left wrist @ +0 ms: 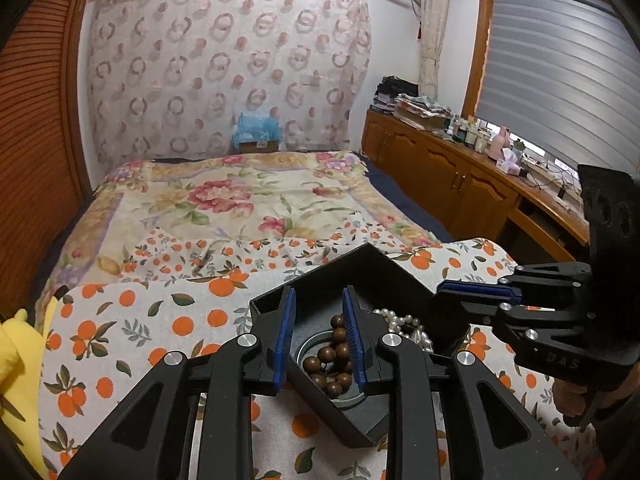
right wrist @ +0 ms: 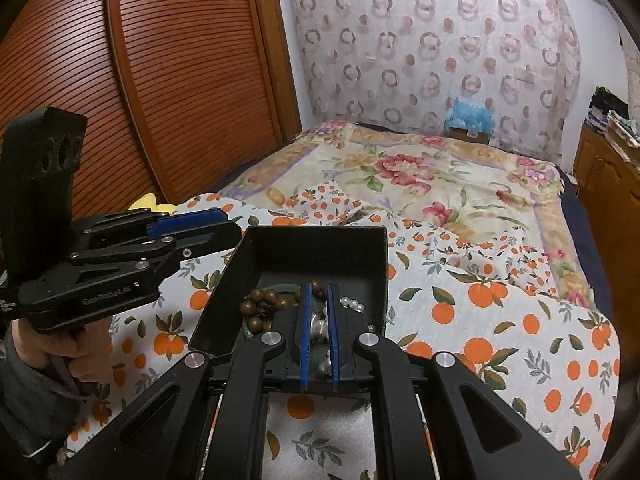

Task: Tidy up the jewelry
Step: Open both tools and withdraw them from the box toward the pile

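Observation:
A black open box [left wrist: 316, 276] [right wrist: 312, 248] sits on the orange-print cloth on the bed. Inside lie a brown wooden bead bracelet [left wrist: 332, 364] [right wrist: 260, 304], a greenish bangle [left wrist: 308, 346] under it, and a white pearl necklace [left wrist: 404, 326] [right wrist: 352, 304]. My left gripper [left wrist: 320, 328] is open over the box, its blue fingers on either side of the brown beads. My right gripper [right wrist: 319, 320] is nearly closed, with pearls between its blue pads, low in the box. The right gripper also shows from the side in the left wrist view [left wrist: 476, 292].
The bed has a floral quilt [left wrist: 240, 196] beyond the cloth. A wooden cabinet [left wrist: 460, 180] with clutter stands on the right, a slatted wooden wardrobe [right wrist: 140, 80] on the left. A yellow soft item [left wrist: 20, 380] lies at the left edge.

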Available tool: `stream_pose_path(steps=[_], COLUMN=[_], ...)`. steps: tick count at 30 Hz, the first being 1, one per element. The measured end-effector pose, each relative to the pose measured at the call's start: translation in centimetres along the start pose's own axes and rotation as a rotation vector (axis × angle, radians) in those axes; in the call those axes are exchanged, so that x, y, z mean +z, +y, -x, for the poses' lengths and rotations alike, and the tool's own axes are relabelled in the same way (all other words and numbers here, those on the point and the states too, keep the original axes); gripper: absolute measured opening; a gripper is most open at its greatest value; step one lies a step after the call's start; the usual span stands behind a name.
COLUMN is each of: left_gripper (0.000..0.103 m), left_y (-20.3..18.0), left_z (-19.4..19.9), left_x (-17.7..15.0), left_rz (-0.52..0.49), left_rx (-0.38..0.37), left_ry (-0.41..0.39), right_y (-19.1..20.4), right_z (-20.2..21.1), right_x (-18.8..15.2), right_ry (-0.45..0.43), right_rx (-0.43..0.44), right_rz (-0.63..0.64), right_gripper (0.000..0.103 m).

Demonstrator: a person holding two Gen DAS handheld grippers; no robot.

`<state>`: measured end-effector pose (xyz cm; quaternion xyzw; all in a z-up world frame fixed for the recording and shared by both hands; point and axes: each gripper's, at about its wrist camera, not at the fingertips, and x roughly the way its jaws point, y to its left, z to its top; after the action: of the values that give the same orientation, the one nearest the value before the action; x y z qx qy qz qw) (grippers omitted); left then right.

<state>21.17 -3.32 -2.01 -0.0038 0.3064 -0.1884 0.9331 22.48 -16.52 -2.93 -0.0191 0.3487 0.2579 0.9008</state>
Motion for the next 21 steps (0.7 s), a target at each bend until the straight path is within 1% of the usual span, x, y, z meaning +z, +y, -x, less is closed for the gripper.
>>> stream_pose_path(steps=[1, 4, 7, 11, 12, 14, 16, 21], left_gripper=[0.023, 0.023, 0.023, 0.027, 0.029, 0.029, 0.03, 0.03], left_y=[-0.1, -0.4, -1.1, -2.2, -2.5, -2.9, -3.3, -4.3], left_z=[0.2, 0.8, 2.3, 4.0, 4.5, 5.4, 6.3, 7.6], left_x=[0.1, 0.4, 0.7, 0.2, -0.2, -1.0, -2.2, -5.9], left_rz=[0.006, 0.0, -0.025, -0.04, -0.043, -0.044, -0.044, -0.052], left_rx=[0.002, 0.007, 0.012, 0.003, -0.003, -0.012, -0.019, -0.017], left_ry=[-0.003, -0.007, -0.02, -0.022, -0.021, -0.014, 0.001, 0.047], right_y=[0.1, 0.3, 0.4, 1.0, 1.0, 1.3, 1.6, 2.8], right_z=[0.2, 1.6, 3.2, 4.9, 5.2, 6.0, 7.0, 8.6], right_x=[0.0, -0.3, -1.4, -3.4, -3.9, -5.2, -6.8, -10.2], right_ry=[-0.003, -0.018, -0.027, -0.018, -0.015, -0.006, 0.001, 0.021], right_rx=[-0.006, -0.014, -0.011, -0.016, -0.018, -0.022, -0.026, -0.021], right_rz=[0.006, 0.014, 0.002, -0.001, 0.0, 0.0, -0.001, -0.004], right_gripper=[0.014, 0.014, 0.015, 0.016, 0.016, 0.022, 0.025, 0.025])
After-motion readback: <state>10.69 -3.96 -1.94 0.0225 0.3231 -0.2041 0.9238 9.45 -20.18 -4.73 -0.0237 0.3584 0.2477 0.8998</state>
